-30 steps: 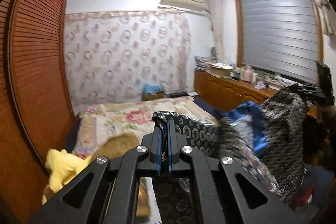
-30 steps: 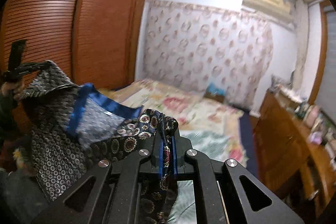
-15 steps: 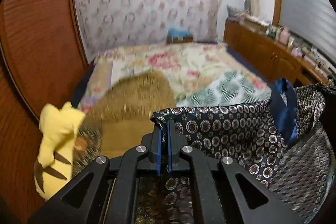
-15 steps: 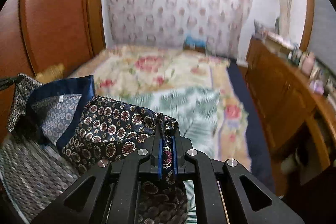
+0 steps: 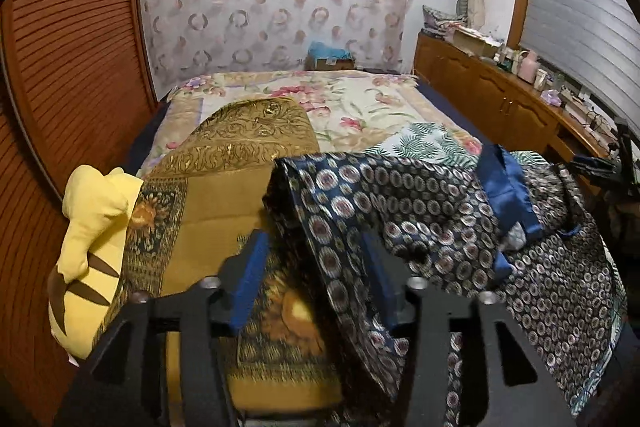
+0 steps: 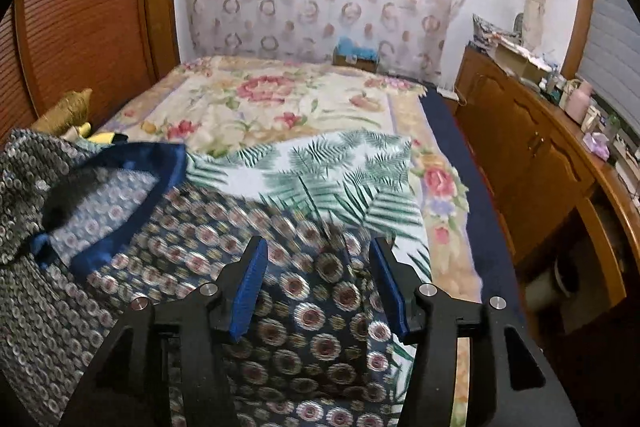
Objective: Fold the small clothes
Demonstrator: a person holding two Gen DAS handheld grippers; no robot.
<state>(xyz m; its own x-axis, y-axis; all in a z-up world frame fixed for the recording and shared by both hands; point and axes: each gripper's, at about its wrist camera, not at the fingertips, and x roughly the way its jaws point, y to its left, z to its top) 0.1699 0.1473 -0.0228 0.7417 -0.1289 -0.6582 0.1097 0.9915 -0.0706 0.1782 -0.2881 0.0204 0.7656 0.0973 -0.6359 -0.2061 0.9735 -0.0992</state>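
Loosely, patterned garment (image 5: pixel 420 195) between both opening tongs

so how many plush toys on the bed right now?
1 that I can make out: a yellow plush toy with brown stripes, at the bed's left edge by the wardrobe, beside the gold patterned cushion. The cushion and the garment may hide others.

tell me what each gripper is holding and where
Nothing: left gripper and right gripper are opening, patterned garment loose between their pads.
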